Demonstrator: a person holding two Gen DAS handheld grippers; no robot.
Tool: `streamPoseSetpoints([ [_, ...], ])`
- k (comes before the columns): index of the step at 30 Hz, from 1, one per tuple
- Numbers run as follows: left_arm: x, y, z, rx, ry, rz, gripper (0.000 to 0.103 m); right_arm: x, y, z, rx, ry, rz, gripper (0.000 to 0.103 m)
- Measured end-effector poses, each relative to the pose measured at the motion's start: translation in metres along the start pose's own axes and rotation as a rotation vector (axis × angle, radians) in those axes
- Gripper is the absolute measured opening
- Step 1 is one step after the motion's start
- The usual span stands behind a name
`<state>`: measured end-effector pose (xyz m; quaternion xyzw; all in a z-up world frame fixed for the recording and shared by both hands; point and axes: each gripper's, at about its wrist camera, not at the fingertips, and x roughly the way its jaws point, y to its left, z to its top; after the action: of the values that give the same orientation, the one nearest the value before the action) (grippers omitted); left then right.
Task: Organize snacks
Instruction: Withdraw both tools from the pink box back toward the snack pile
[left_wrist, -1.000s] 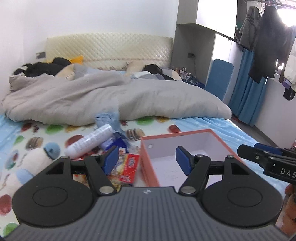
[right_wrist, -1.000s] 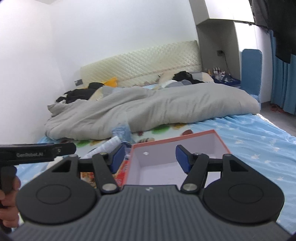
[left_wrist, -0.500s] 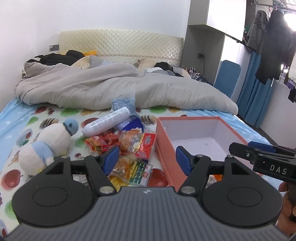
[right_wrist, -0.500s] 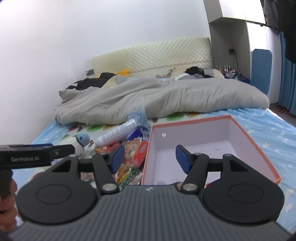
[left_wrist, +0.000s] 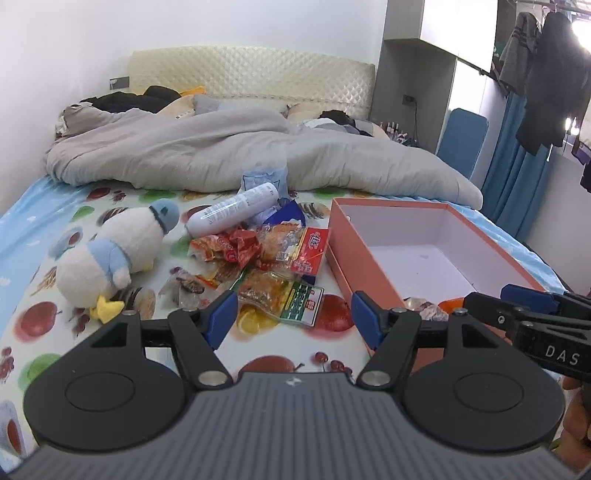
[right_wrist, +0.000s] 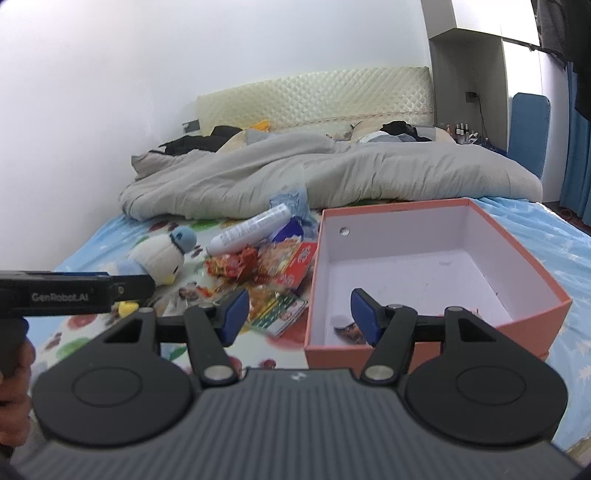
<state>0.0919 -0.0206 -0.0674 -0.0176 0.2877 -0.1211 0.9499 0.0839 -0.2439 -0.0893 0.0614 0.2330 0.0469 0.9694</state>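
Note:
A heap of snack packets (left_wrist: 266, 247) (right_wrist: 266, 266) lies on the fruit-print sheet, left of an open orange box (left_wrist: 354, 258) (right_wrist: 391, 208) with a white inside. A green-labelled packet (left_wrist: 284, 295) (right_wrist: 280, 310) is the nearest of the heap. One small packet (right_wrist: 347, 328) lies in the box's near corner. My left gripper (left_wrist: 291, 317) hovers open above the green-labelled packet, holding nothing. My right gripper (right_wrist: 300, 312) is open too, straddling the box's near left wall, with nothing held. Each gripper shows in the other's view, the right gripper (left_wrist: 524, 314) and the left gripper (right_wrist: 74, 291).
A white bottle (left_wrist: 232, 210) and a blue wrapper (left_wrist: 288, 214) lie behind the heap. A white and blue plush toy (left_wrist: 110, 251) lies to the left. A rumpled grey duvet (left_wrist: 221, 158) covers the far half of the bed. Clothes hang at the right.
Both grippers have come down and forward over the bed, so the snack heap, the plush toy and the box floor now show fully. Jaw openings look unchanged.

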Motion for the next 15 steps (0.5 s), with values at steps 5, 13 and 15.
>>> streamPoseSetpoints([
  [5,-0.01,0.013,-0.027,-0.027,0.024,0.033,0.073,-0.009,0.007,-0.021,-0.017,0.033,0.016,0.063],
  [13,-0.012,0.04,-0.054,-0.13,0.07,0.035,0.073,-0.013,0.023,-0.039,-0.085,0.083,0.005,0.063],
  [15,-0.01,0.045,-0.057,-0.146,0.078,0.035,0.073,-0.013,0.025,-0.043,-0.092,0.09,-0.001,0.063],
])
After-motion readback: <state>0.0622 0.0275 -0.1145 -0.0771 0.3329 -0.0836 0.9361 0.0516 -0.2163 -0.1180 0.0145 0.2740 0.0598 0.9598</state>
